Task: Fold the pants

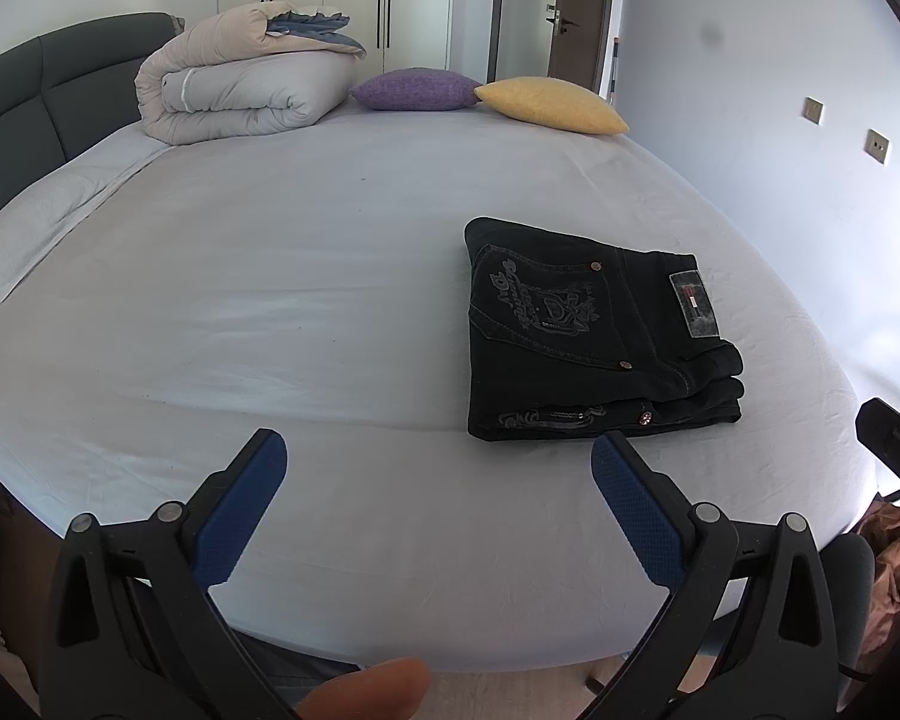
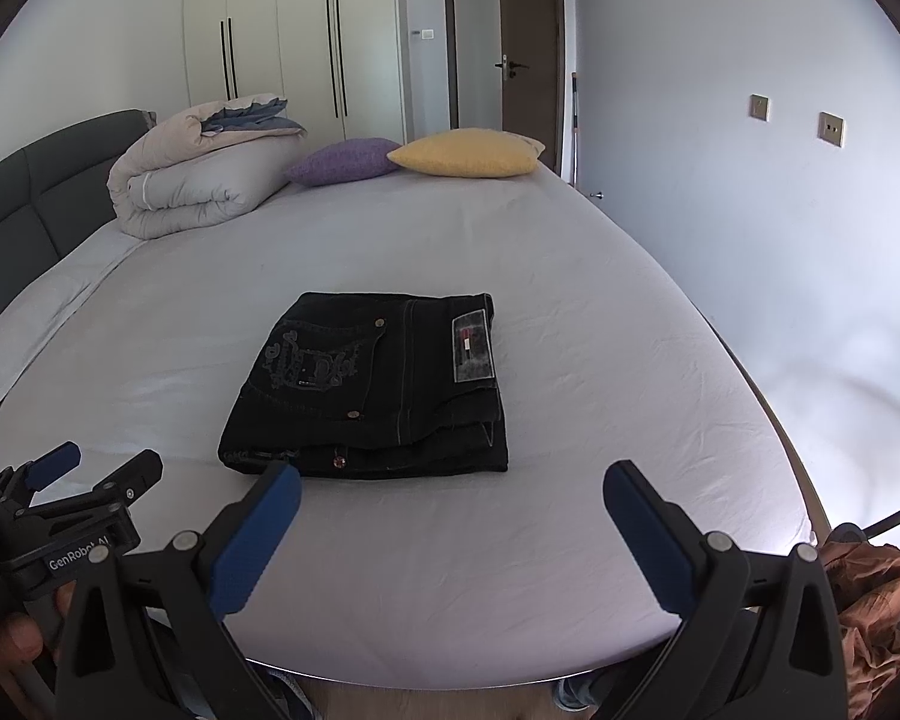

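Note:
Black jeans lie folded into a compact stack on the pale bed sheet, embroidered back pocket and waistband patch facing up. My left gripper is open above the bed's near edge, to the left of and nearer than the jeans, with nothing between its blue pads. My right gripper is open too, held just in front of the stack's near edge without touching it. The left gripper also shows at the lower left of the right wrist view, and part of the right gripper at the right edge of the left wrist view.
A rolled duvet, a purple cushion and a yellow cushion sit at the far end by the dark headboard. A wall runs close along the bed's right side. Brown fabric lies beyond the near right corner.

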### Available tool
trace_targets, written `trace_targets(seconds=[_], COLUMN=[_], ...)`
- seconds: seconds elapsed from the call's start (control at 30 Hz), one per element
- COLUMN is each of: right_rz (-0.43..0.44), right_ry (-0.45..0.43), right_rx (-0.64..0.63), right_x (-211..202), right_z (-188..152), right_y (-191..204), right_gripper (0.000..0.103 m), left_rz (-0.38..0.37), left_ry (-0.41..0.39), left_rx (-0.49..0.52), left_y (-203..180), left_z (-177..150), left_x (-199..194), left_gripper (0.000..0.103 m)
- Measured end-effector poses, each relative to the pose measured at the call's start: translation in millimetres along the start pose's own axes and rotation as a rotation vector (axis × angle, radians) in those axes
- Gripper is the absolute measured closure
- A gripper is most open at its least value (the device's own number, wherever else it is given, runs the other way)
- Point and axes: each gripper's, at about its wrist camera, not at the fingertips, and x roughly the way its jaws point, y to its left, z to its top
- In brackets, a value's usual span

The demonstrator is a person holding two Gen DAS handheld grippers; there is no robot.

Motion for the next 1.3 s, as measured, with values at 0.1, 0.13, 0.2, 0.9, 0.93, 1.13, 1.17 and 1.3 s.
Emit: trace_targets(seconds=[0.1, 0.13, 0.2, 0.9, 0.93, 1.13, 1.17, 1.3], right_rz=[0.001, 0.001, 0.001, 0.004, 0.004, 0.004, 0.004, 0.005], right_ry=[0.003, 0.004, 0.005, 0.012, 0.011, 0.012, 0.012, 0.012], right_rx=[0.002, 0.002, 0.000, 0.001, 0.001, 0.001, 0.001, 0.002], right_x=[2.6, 3.3, 3.7, 8.2, 8.3, 8.1, 8.1, 8.6], right_z=[-1.4, -2.0, -2.6, -7.9, -8.5, -7.2, -7.1, -7.2], right_y=[-1.0, -0.9, -0.9, -1.2, -1.1, -1.6, -1.6, -2.0], right_gripper=[0.000, 0.000, 0.000, 0.000, 0.000, 0.000, 0.000, 0.000], left_rz=[0.005, 0.007, 0.006, 0.015, 0.014, 0.014, 0.014, 0.014], left_ry=[-0.004, -0.004, -0.004, -0.005, -0.004, -0.005, -0.005, -0.003], left_rx=[0.003, 0.003, 0.002, 0.005, 0.004, 0.005, 0.005, 0.007], left_y=[1.0, 0.1, 0.0, 4.4, 3.5, 3.5, 3.5, 5.2], left_z=[-0.9, -2.0, -2.1, -4.9, -5.0, -4.8, -4.7, -4.9], left_x=[1.2, 0.9, 0.7, 1.4, 1.1, 0.8, 0.8, 1.2], left_gripper=[0.000, 0.000, 0.000, 0.000, 0.000, 0.000, 0.000, 0.000])
